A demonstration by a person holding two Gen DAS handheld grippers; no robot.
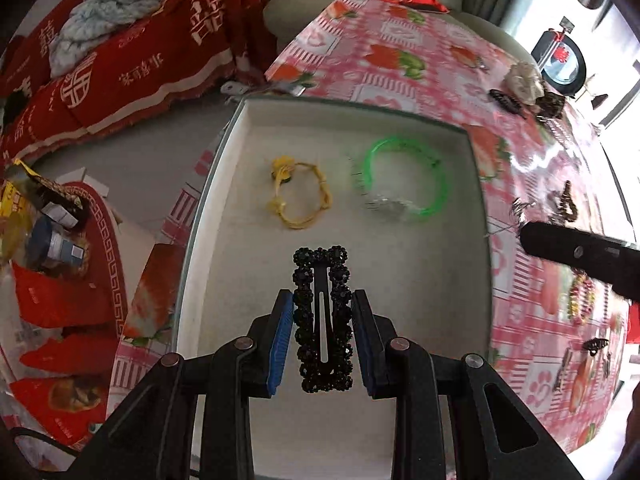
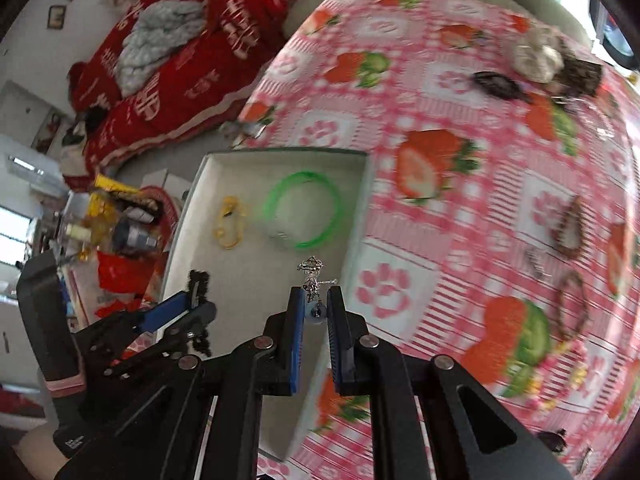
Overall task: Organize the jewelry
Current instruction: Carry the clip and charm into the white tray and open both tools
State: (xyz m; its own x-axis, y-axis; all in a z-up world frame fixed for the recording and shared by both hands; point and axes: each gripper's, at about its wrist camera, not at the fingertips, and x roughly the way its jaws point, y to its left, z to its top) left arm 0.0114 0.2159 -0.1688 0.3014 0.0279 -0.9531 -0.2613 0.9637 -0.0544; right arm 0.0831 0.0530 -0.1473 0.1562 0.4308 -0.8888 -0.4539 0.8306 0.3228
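Left gripper [image 1: 322, 340] fingers were clamped on a black beaded hair clip [image 1: 323, 320], blue pads [image 1: 280, 344] pressing its long sides, clip held lengthwise over the near part of the white tray [image 1: 476, 200]. Right gripper [image 2: 314, 320] fingers were clamped on a small silver earring [image 2: 313, 276] with a dark bead at its lower end, held at the tray's right wall, above the near right corner.

Inside the tray: yellow cord bracelet [image 1: 298, 196] at the far left, green bangle [image 1: 404, 178] just beside it to the right, a clear sparkly piece [image 1: 386, 206] touching the bangle's near edge.

Tray sat on a worktop with a pink strawberry-print cover [image 1: 400, 52]. Right of the tray on the worktop: brown beaded bracelets [image 2: 568, 228], a colourful bead string [image 1: 580, 300], a few dark clips [image 1: 596, 346]. Beyond the tray, at the far right corner of the worktop: a cream scrunchie [image 1: 522, 78] touching a dark hair claw [image 1: 506, 102].

Left of the tray, off the worktop: a sofa with red throws [image 1: 132, 60] and a grey-blue cloth [image 1: 108, 12] on it, and a round red stand [image 1: 108, 220] crowded with bottles and packets.
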